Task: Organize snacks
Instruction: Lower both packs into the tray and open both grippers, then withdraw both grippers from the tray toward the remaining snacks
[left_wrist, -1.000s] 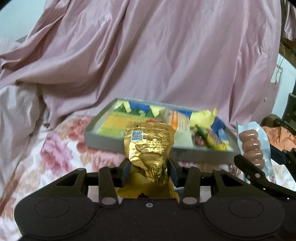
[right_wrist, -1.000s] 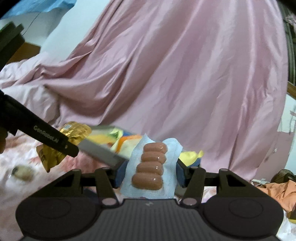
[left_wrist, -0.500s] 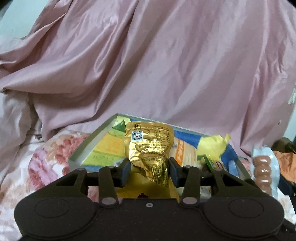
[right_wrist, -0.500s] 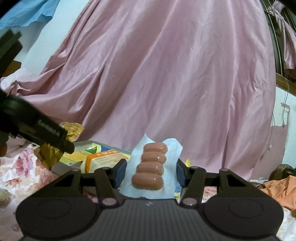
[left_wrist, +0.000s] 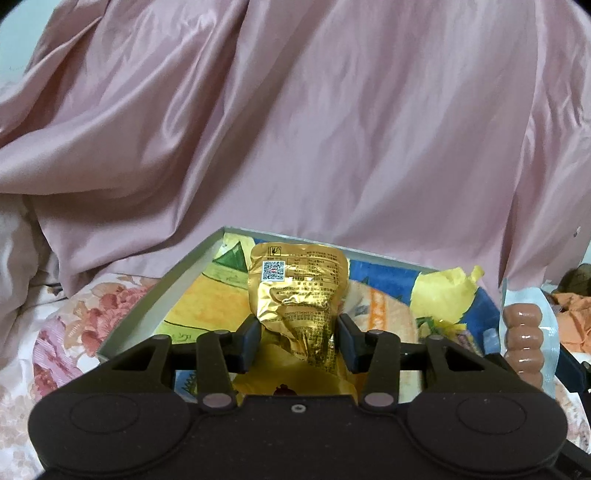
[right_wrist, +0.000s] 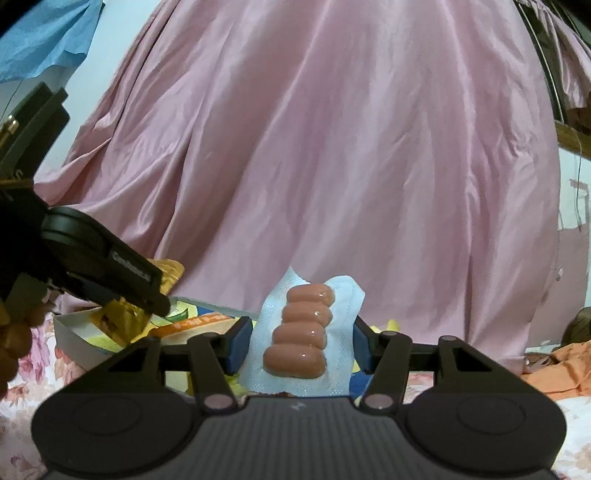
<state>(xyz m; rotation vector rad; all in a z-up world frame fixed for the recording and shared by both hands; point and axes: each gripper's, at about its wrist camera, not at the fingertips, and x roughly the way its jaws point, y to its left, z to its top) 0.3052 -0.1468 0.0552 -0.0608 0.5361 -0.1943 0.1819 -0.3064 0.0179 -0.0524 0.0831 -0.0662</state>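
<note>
Gold foil pouch (left_wrist: 297, 295), pinched by the left gripper (left_wrist: 298, 341), now hangs over the open tray (left_wrist: 177, 284) on the bed rather than short of it, the right gripper (right_wrist: 301, 349) clamping the sausage pack (right_wrist: 301, 332) alongside, both seemingly ready to drop.

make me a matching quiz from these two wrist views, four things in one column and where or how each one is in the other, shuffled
Things
1. gold foil packet
2. sausage pack
3. yellow wrapper
4. tray

States
A. lying in the tray
B. clamped in the right gripper
C. resting on the floral bedsheet
D. clamped in the left gripper

Pairs: 1-D, 2-B, 3-A, 4-C
</note>
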